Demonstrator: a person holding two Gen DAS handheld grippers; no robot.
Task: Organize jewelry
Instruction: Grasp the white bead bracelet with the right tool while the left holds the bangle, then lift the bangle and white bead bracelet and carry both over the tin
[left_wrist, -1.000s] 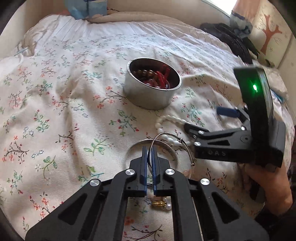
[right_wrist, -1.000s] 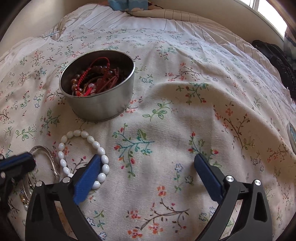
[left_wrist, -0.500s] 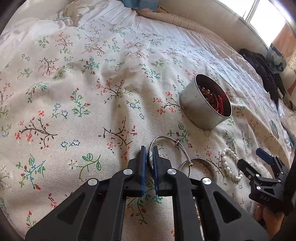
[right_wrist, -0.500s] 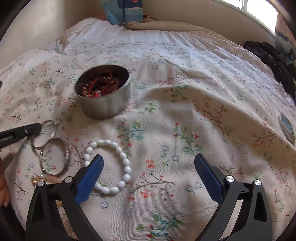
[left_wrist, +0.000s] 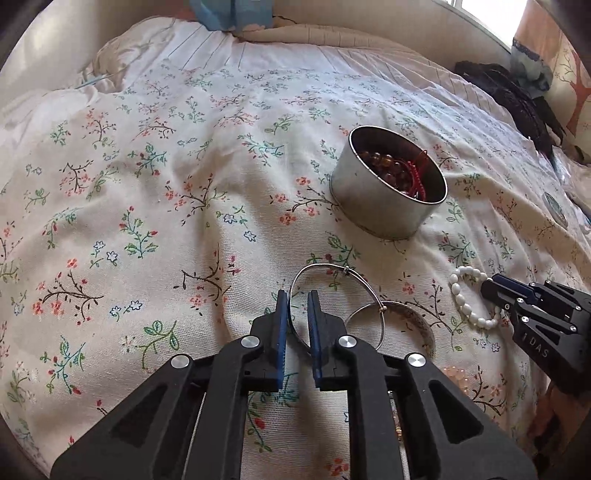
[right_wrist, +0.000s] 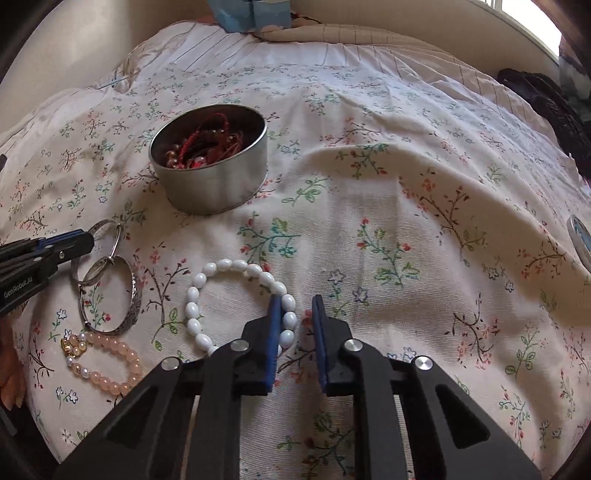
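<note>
Straddling the silver wire bangle (left_wrist: 327, 286) near the steel tin (left_wrist: 388, 192), left gripper (left_wrist: 295, 314) stands slightly parted, unclamped. Right gripper (right_wrist: 295, 317) brackets white bead bracelet (right_wrist: 236, 295), not yet pinching. Both likely bound for tin.

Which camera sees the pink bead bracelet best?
The right wrist view: the pink bead bracelet lies whole on the bedspread. The left wrist view shows only a few pink beads beside the left gripper.

Brushed, matt metal tin (right_wrist: 218, 184) sits on woven floral cloth bedspread (right_wrist: 388, 206). At its 7 o'clock lie shiny wire bangles (right_wrist: 107, 236); at 6 o'clock, glossy white beaded bracelet (right_wrist: 236, 266).
</note>
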